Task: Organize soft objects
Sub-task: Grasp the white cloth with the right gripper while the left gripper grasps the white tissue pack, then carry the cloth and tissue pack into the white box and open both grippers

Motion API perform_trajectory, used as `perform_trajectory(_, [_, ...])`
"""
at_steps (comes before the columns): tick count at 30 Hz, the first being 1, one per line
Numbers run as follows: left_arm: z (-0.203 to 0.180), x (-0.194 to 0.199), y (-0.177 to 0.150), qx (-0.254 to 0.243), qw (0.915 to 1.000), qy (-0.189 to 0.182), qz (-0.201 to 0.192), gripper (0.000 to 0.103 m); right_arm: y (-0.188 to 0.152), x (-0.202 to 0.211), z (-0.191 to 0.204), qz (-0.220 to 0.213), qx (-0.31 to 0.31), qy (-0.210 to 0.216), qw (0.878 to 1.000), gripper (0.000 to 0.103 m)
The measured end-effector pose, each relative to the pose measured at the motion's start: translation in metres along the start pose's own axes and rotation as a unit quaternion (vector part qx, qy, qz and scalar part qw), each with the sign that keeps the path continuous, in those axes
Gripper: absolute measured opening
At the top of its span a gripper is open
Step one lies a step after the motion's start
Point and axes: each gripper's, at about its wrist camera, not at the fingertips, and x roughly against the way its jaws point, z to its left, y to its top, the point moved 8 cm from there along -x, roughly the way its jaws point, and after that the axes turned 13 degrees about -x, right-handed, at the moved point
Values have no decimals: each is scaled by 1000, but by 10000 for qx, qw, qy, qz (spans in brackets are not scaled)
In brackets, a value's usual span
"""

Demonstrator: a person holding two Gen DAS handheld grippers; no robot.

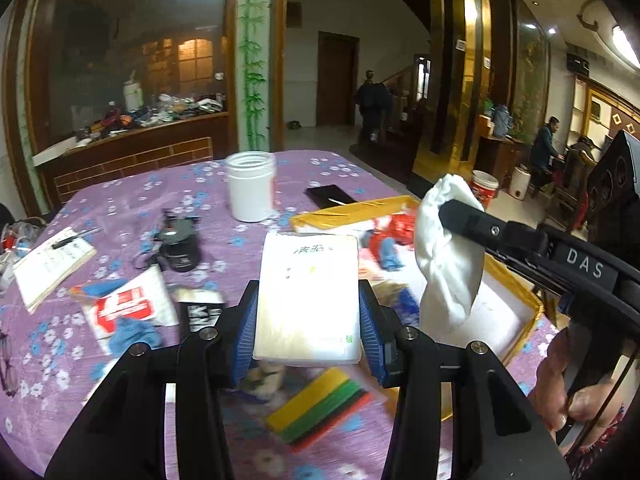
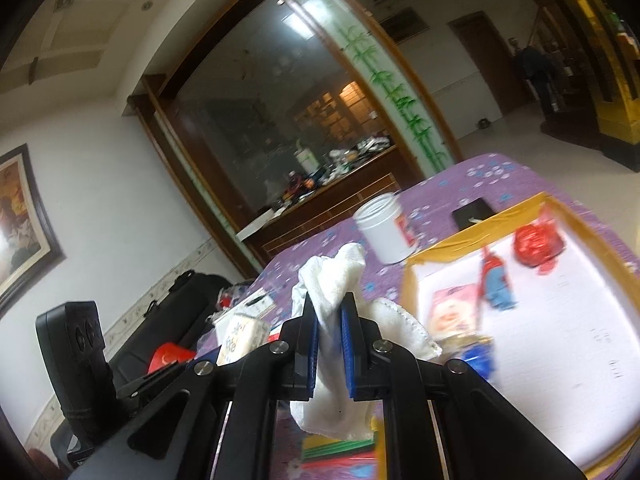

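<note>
The left gripper holds a white pack of tissues. Its blue fingers press on the two sides of the pack and pinch it. The pack is up in the air above the table, which has a purple cloth with little flowers.

The right gripper holds a white cloth. Its fingers are squeezed together on the cloth, so the cloth sticks out at the top and hangs down below. In the left wrist view the cloth hangs over a yellow box with a white inside. A hand grips the handle at the right edge.

Inside the box lie a red crinkly bag, a small red and blue toy and a pink packet.

On the table behind the box stands a white jar with no lid. A black flat thing lies just beside the box. A stack of coloured sheets, yellow, green, black and red, lies under the left gripper. A red and white packet and a notepad with a pen lie farther left.
</note>
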Motion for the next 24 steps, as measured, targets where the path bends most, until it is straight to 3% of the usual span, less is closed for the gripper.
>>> perform_trajectory(6, [-44,-24,19,-237,9988,-408,149,44,31,23,-29,-285,-160,-310,9990,11])
perform_trajectory(10, [-73,-52,22,-273,9956,-766,460,44,51,28,-51,-245,-174,-677,9973,11])
perform_trajectory(17, [-115,-89,5,-287,9872,-1195,1020,44,65,10,-101,286,-415,-1568,9863,11])
perform_trajectory(20, [-126,-94,-2,-389,9859,-1214,1085,44,59,-4,-126,529,-506,-2136,9742,11])
perform_trajectory(24, [-130,-97,-7,-370,9854,-1227,1117,44,49,-15,-150,694,-652,-2482,9640,14])
